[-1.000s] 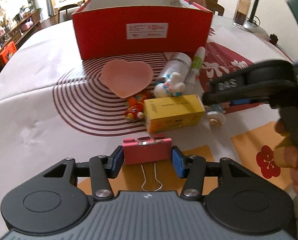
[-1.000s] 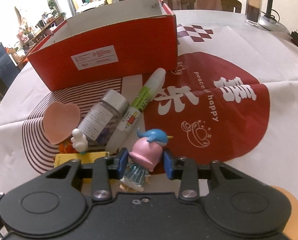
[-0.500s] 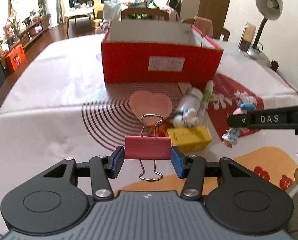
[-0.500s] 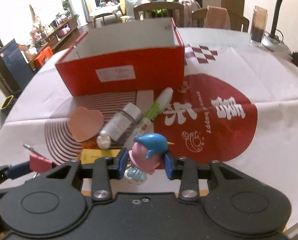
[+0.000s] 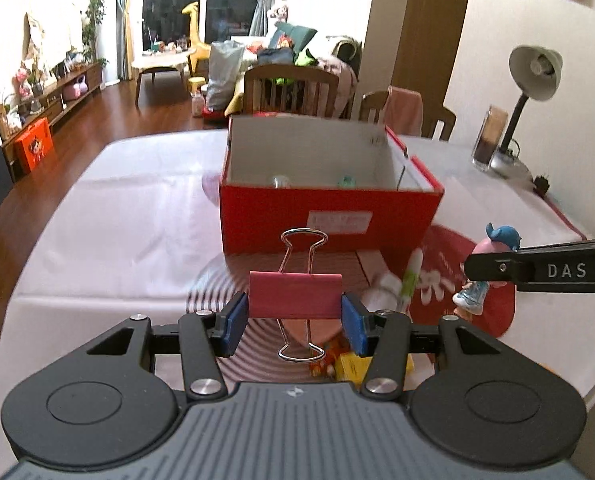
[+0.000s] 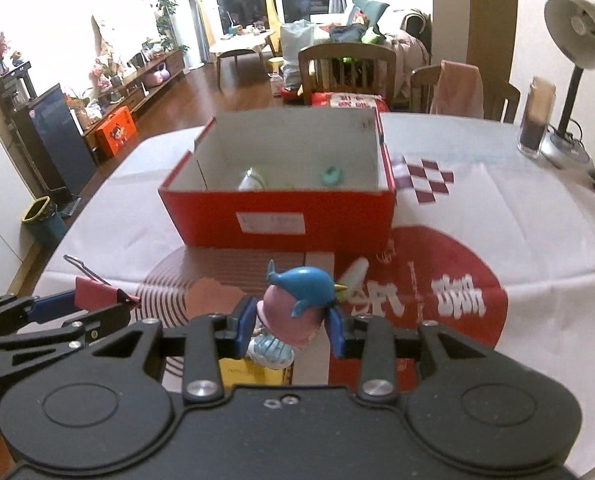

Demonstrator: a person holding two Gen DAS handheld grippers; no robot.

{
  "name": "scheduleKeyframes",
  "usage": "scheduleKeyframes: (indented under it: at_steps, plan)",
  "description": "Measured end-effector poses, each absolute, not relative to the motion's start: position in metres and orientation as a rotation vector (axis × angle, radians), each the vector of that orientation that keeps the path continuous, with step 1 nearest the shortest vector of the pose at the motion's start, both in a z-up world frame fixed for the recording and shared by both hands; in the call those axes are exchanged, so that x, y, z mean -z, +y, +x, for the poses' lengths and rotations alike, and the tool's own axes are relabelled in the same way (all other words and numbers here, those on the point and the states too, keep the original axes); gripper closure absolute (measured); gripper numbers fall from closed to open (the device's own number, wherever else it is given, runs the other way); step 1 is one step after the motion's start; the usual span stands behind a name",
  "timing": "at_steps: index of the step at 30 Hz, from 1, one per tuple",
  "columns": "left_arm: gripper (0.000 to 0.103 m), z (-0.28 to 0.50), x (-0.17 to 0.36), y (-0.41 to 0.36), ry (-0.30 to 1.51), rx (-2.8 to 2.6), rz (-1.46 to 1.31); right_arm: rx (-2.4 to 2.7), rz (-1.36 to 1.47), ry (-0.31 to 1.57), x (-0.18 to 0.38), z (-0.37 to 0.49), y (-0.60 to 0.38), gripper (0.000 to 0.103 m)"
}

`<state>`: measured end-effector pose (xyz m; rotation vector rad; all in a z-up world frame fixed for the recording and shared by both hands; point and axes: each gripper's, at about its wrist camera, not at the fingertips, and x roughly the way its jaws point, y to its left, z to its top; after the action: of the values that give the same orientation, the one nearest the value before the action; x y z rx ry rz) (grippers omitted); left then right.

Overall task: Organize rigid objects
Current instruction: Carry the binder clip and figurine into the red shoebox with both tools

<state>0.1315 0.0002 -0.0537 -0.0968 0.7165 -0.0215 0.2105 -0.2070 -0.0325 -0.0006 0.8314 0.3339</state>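
Note:
My left gripper (image 5: 295, 318) is shut on a pink binder clip (image 5: 295, 294) with wire handles, held above the table in front of the open red box (image 5: 329, 216). My right gripper (image 6: 291, 320) is shut on a small figurine (image 6: 293, 308) with a pink head and a blue whale on top. The right wrist view shows that red box (image 6: 281, 216) straight ahead, with a few small items inside. In the left wrist view the figurine (image 5: 485, 248) shows at the right; in the right wrist view the binder clip (image 6: 97, 292) shows at the left.
On the tablecloth under the grippers lie a pink heart dish (image 6: 211, 298), a yellow box (image 6: 253, 372), a white-green tube (image 5: 411, 276) and a small white toy (image 5: 385, 284). A desk lamp (image 6: 577, 40) and a dark jar (image 6: 535, 124) stand at the far right. Chairs stand behind the table.
Both grippers have risen well above the table with the clip and the figurine still held. The red box's inside has come into view, and the loose items now lie below.

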Motion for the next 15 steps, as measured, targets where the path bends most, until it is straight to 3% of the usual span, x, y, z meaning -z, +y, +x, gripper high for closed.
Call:
scheduleKeyframes:
  at_steps: [15]
  plan:
    - [0.053,0.192,0.008,0.008,0.606,0.002,-0.074,-0.370,0.018,0.776,-0.003,0.283,-0.212,0.066]
